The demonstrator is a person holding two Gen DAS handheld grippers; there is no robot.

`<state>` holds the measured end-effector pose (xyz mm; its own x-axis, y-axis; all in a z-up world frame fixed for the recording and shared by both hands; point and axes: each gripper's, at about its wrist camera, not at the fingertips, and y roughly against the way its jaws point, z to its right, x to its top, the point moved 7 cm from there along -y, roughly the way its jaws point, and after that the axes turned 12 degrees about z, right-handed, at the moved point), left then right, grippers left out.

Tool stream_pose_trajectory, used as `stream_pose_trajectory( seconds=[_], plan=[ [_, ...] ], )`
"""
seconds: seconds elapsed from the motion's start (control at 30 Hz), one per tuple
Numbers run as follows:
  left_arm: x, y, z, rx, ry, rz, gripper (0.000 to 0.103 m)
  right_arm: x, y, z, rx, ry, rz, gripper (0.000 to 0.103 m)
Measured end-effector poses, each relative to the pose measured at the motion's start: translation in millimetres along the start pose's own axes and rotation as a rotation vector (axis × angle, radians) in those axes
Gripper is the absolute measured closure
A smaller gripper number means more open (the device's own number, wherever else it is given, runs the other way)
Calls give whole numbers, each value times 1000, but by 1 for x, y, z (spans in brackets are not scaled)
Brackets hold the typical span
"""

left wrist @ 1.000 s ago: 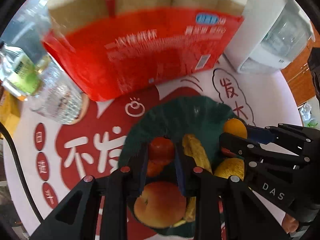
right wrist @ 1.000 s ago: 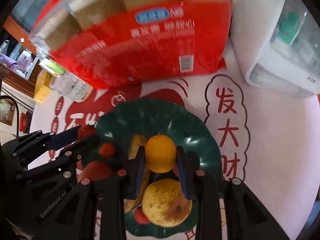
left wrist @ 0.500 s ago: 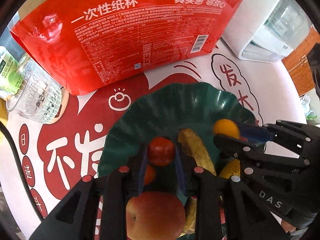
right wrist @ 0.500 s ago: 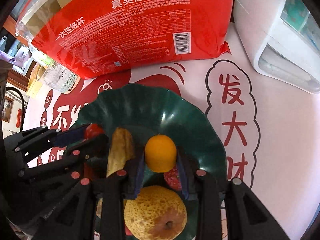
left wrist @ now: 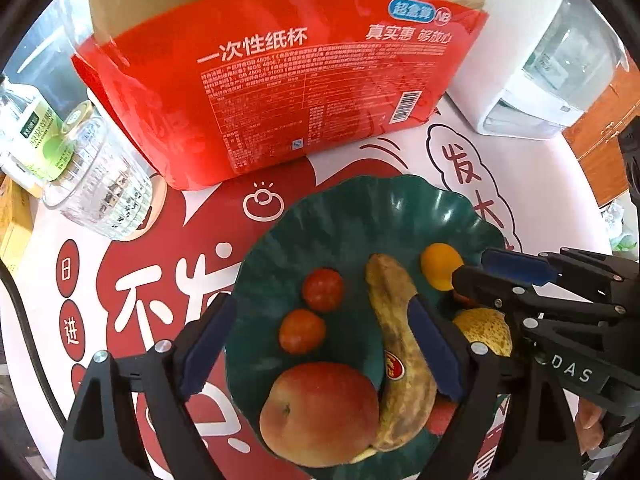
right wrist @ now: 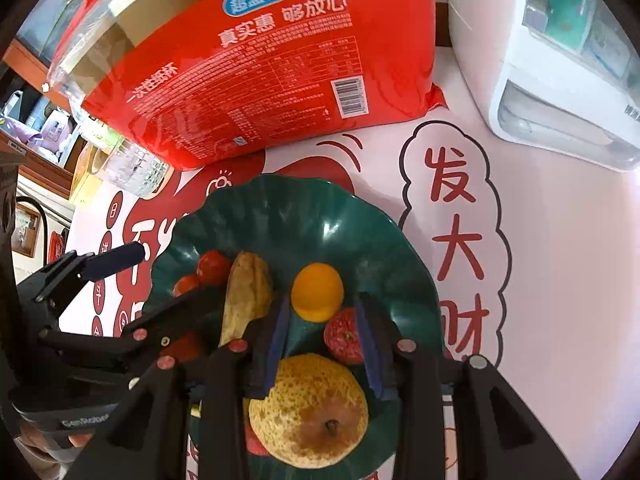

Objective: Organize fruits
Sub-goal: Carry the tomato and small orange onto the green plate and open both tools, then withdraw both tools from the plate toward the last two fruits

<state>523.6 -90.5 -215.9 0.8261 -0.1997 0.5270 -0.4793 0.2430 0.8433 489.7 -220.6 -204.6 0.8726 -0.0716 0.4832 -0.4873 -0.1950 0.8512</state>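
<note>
We look down on a pink-and-red printed table mat with a red bag of paper cups behind; nearer us the dark green plate already carries an apple, a spotted banana, a pear and a red date-like fruit. Our left gripper has just been opening and stands wide, its two small red fruits lying free on the plate between the fingers; our right gripper has been easing apart but remains narrow, the small orange just beyond its tips, apparently resting on the plate. We judge this the release step; next we should lift both grippers straight up, clear of the fruit.
</note>
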Motion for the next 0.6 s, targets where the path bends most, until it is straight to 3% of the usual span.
stream_pose_trajectory(
  seconds=[0.43, 0.6],
  plan=[
    [-8, 40, 2, 28, -19, 24, 15, -2, 29, -12, -22, 32, 54, 68],
    [-8, 61, 3, 50, -11, 47, 10, -6, 46, -18, -31, 33, 74, 68]
  ],
)
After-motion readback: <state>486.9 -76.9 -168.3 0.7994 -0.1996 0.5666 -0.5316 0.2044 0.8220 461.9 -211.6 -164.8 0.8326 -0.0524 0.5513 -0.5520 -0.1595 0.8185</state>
